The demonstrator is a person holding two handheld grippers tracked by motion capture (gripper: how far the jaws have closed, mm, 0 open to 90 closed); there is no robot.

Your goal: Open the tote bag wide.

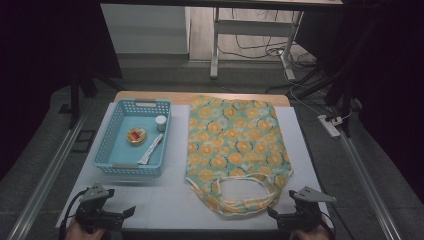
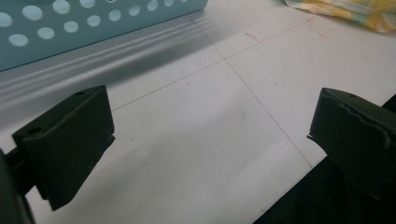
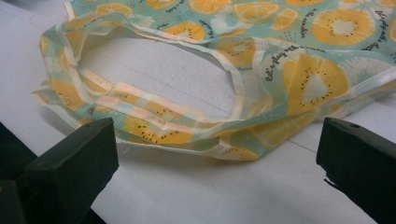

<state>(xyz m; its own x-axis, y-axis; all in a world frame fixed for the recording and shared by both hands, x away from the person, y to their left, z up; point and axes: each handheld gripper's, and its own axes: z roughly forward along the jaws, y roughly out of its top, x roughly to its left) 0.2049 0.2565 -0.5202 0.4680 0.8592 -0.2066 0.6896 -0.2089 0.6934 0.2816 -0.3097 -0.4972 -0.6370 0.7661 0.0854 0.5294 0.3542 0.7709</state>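
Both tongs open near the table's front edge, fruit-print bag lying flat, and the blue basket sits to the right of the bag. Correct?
Not quite: in the high view the blue basket sits left of the fruit-print bag. The left tongs and right tongs are open near the front edge.

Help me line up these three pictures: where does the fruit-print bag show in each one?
High view: the bag lies flat right of centre, handles toward the person.
Left gripper view: just a corner of it at the top right edge.
Right gripper view: its handles and lower part span the upper half.
Shared landmark: the white table top.
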